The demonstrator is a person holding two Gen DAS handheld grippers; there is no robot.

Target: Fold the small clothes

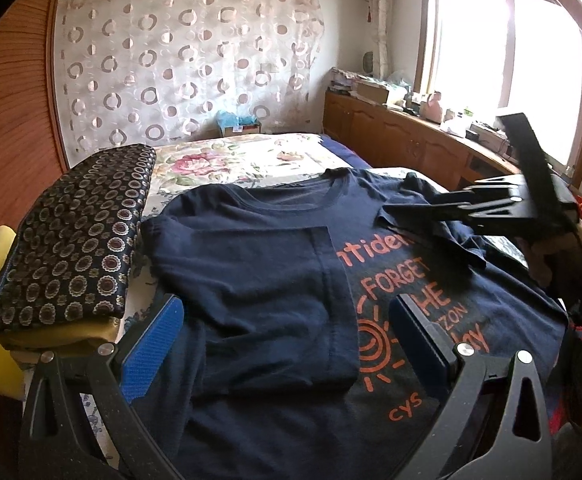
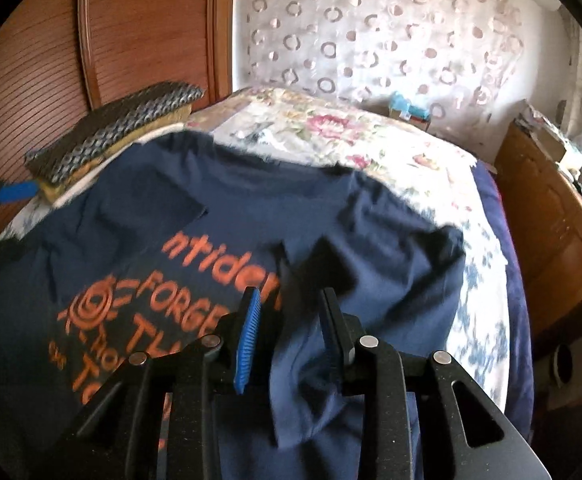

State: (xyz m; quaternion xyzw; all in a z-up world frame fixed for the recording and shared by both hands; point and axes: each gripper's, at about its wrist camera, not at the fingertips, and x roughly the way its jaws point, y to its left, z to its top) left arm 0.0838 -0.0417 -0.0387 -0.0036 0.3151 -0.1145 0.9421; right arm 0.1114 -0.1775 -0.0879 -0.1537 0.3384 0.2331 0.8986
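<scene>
— T-shirt (image 1: 259,280) lay on the bed (image 1: 227,156), near its side edge. Right gripper (image 2: 291,316) fingers stood partly apart around the sleeve.
— Left gripper (image 1: 287,336) was spread, empty. The sleeve might have slipped loose, spoiling the fold.

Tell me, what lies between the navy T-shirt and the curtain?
Only the flowered bedspread lies between the T-shirt and the curtain, as the left wrist view shows.

A home bedroom: floral-sheeted bed (image 1: 251,160), patterned curtain (image 1: 187,60), wooden cabinets (image 1: 403,136).
</scene>
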